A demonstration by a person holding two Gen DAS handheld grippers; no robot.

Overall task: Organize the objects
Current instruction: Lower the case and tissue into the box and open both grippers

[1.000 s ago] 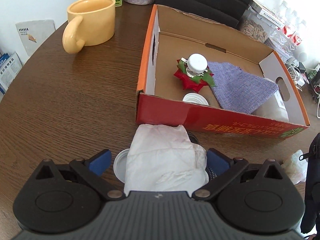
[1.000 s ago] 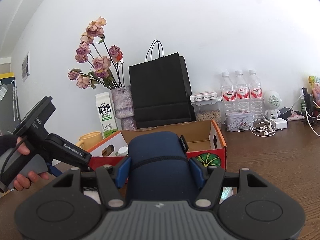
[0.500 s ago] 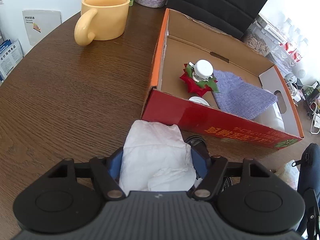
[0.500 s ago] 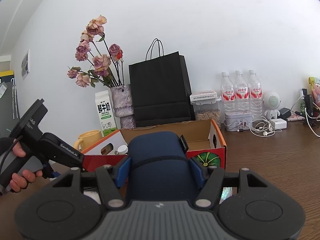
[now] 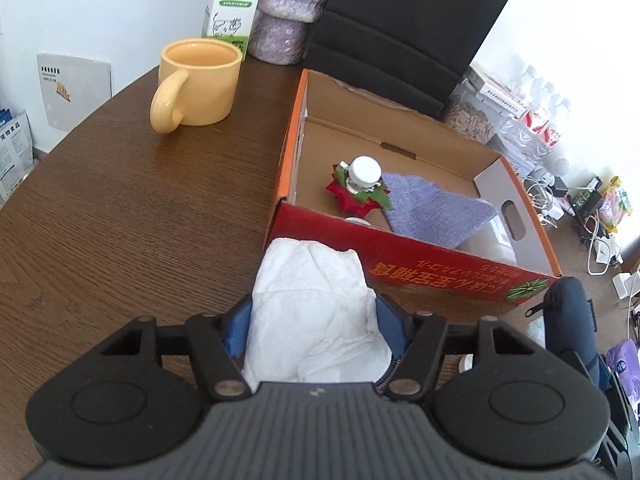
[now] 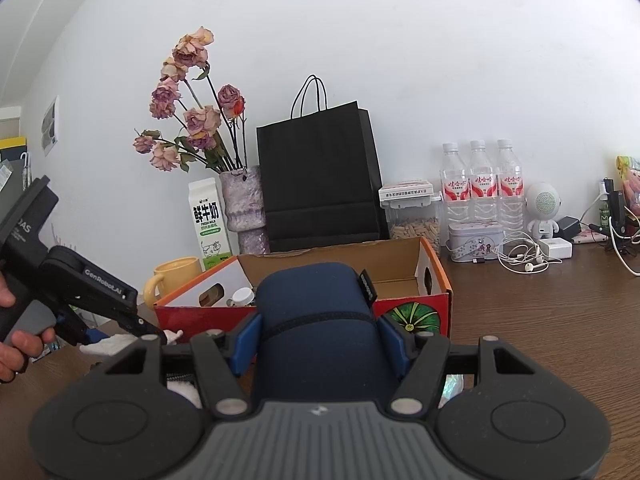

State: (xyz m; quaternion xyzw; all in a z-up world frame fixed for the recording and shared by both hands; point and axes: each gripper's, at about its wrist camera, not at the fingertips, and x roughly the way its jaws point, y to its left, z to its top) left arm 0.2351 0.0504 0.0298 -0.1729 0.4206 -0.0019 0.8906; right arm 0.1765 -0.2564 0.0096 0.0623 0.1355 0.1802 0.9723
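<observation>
Left wrist view. My left gripper (image 5: pixel 310 322) has just been closing, and its blue fingers (image 5: pixel 236 334) now press both sides of the crumpled white tissue (image 5: pixel 310 312), which a second ago lay loose between wide-spread fingers. The tissue is grasped and appears to be lifted off the brown worktop (image 5: pixel 120 220), just on the near side of the red cardboard box (image 5: pixel 420 256). The box has slid farther off in the view since then, and the yellow mug (image 5: pixel 198 80) at far left sits higher in it. Inside the box lie a small white-capped jar (image 5: pixel 362 172) on a red-and-green decoration and a purple cloth (image 5: pixel 432 210). I judge the pick-up done and the carry over the near wall of the box as the next step.

Right wrist view. My right gripper (image 6: pixel 320 344) is unchanged from a second ago: its fingers (image 6: pixel 246 342) are clenched on the dark blue pouch (image 6: pixel 316 320), held in front of the box (image 6: pixel 416 308). At left a hand (image 6: pixel 16 344) carries the left gripper (image 6: pixel 132 328), with the white tissue (image 6: pixel 108 346) showing at its tip. The pouch, I judge, waits its turn for the box.
</observation>
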